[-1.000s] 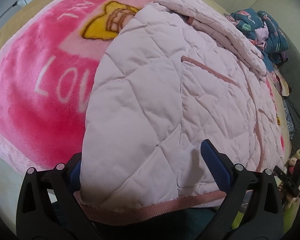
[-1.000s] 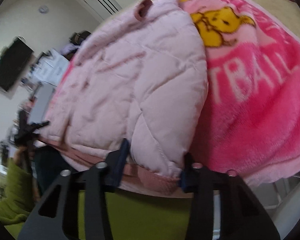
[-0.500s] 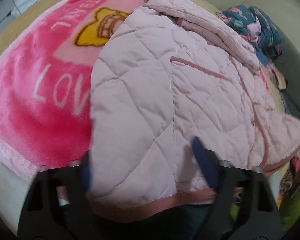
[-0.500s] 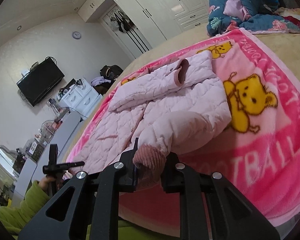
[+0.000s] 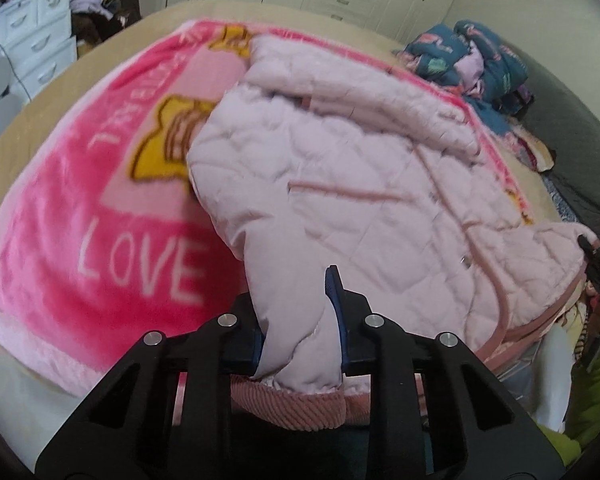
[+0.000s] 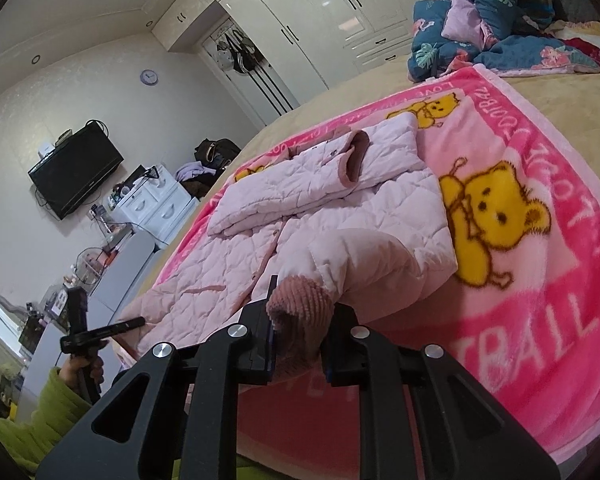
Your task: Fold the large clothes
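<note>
Claws both grip: left claw [image 5: 298,316] closing on pale pink quilted jacket [image 5: 360,184] hem, right claw [image 6: 300,334] clenched on ribbed dusty-pink cuff [image 6: 300,300]; lift level, fold toward collar, keep hem taut.

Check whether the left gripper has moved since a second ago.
Yes. The left gripper has lifted away from the pink blanket; more of the room now shows beyond the bed. Its jaws are closing on the pink jacket, bunching the hem between them.
</note>
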Available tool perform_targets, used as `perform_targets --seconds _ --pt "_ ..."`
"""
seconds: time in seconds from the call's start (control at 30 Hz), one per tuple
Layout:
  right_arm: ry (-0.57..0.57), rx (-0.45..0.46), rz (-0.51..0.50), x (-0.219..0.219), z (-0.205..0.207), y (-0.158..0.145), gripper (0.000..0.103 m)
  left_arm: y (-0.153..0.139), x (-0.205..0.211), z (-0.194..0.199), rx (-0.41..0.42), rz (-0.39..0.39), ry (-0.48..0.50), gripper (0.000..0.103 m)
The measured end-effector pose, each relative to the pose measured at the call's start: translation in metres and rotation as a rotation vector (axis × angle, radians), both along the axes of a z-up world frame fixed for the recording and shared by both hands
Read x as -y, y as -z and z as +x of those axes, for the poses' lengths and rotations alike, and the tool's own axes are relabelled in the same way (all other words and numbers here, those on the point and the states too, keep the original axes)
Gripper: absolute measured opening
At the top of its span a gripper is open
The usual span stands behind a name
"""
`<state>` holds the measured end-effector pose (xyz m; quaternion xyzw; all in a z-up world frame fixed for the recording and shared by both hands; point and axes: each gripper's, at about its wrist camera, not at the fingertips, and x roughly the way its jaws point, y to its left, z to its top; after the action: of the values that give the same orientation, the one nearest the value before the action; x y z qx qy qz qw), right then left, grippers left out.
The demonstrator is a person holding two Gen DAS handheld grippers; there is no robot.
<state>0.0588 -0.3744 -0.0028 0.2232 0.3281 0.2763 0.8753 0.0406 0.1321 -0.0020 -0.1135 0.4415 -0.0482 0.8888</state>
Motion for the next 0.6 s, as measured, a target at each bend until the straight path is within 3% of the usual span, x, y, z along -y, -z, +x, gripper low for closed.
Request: perform_targets --seconds 0.6 --pt "0.055 0.040 0.028 0.002 0.026 -0.013 0.016 -0.057 0.022 0.027 0.177 0.052 -0.019 0.017"
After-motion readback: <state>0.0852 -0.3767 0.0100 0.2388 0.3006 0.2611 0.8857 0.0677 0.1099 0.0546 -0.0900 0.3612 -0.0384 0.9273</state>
